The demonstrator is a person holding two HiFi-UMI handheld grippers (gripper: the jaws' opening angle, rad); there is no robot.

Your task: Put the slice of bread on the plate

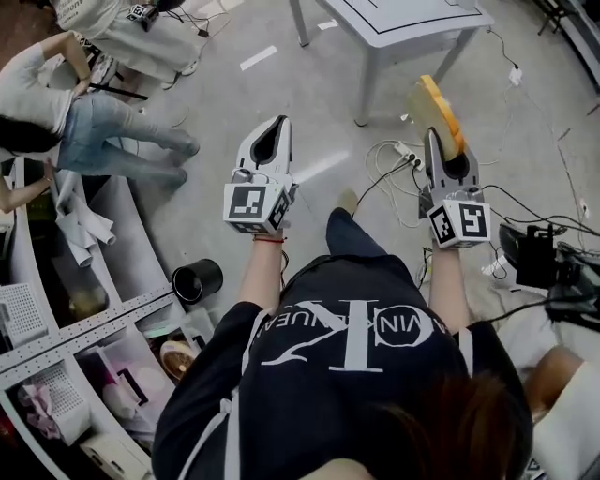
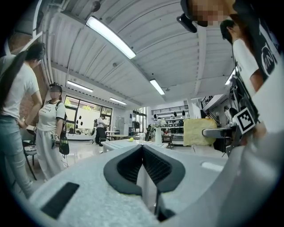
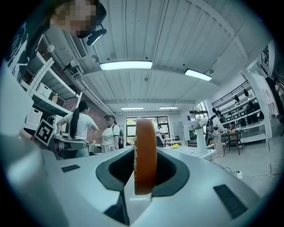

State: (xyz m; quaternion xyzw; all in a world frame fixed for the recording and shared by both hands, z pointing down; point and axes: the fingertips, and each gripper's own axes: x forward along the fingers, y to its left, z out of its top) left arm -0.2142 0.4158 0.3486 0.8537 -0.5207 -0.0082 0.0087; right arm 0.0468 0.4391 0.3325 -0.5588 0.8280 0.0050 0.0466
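Note:
The slice of bread point(image 1: 433, 111), pale with an orange-brown crust, stands on edge in my right gripper point(image 1: 439, 142), which is shut on it and held level above the floor. In the right gripper view the bread's crust point(image 3: 145, 155) fills the gap between the dark pads of the right gripper point(image 3: 144, 170). My left gripper point(image 1: 273, 131) is level beside it, shut with nothing in it. In the left gripper view the left gripper point(image 2: 143, 150) has its pads together, and the bread point(image 2: 199, 131) shows to the right. No plate is in view.
A white table point(image 1: 412, 23) stands ahead, seen also as a table point(image 3: 202, 153) with a vase and a small yellow object. Cables and a power strip point(image 1: 405, 150) lie on the floor. Shelves point(image 1: 56, 309) and a black cup point(image 1: 197, 279) are at the left. People stand nearby.

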